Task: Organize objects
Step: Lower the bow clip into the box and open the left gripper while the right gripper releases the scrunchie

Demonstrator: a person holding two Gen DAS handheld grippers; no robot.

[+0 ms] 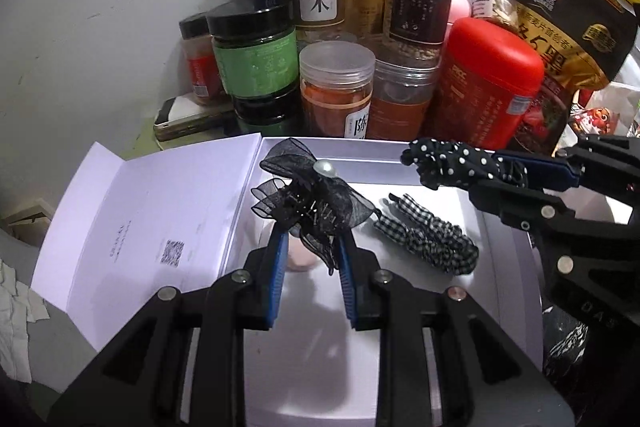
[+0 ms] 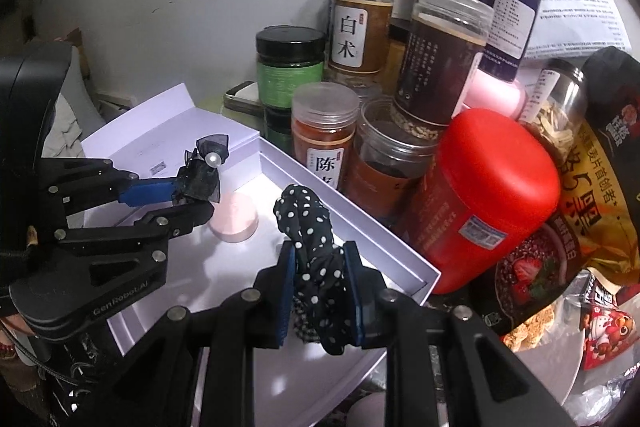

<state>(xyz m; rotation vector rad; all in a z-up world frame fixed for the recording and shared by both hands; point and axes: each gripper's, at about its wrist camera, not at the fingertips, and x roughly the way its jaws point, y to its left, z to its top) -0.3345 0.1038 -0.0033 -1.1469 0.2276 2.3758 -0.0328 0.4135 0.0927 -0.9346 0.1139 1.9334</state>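
In the left wrist view, my left hand-held gripper (image 1: 310, 227) sits centre frame, its blue fingers (image 1: 276, 267) clamped on a black bow (image 1: 308, 195) with a pearl. The bow hangs over the left part of the open white box (image 1: 360, 163), above a pink puff (image 1: 298, 255) that lies on the box floor, mostly hidden behind the fingers. Right of the bow, in the middle of the frame, a checked scrunchie (image 1: 424, 239) lies in the box, its long axis running from upper left to lower right. At the right edge my right hand-held gripper (image 1: 508, 167) reaches in, clamped on a dotted scrunchie (image 1: 452, 163) held above the box's far right part.

In the right wrist view the left hand-held gripper (image 2: 196, 187) shows at mid-left with the bow (image 2: 202, 175) above the puff (image 2: 236, 217). At lower centre the right hand-held gripper (image 2: 320, 283) grips the dotted scrunchie (image 2: 316, 255), which stands nearly upright between the fingers (image 2: 286, 291), over the box (image 2: 400, 251) near its far wall.

I judge both items sit above the box and want lowering. The dotted scrunchie's free spot lies straight below, between the checked scrunchie and the far wall; the right arm is the nearer one there. The bow would land on or beside the puff.
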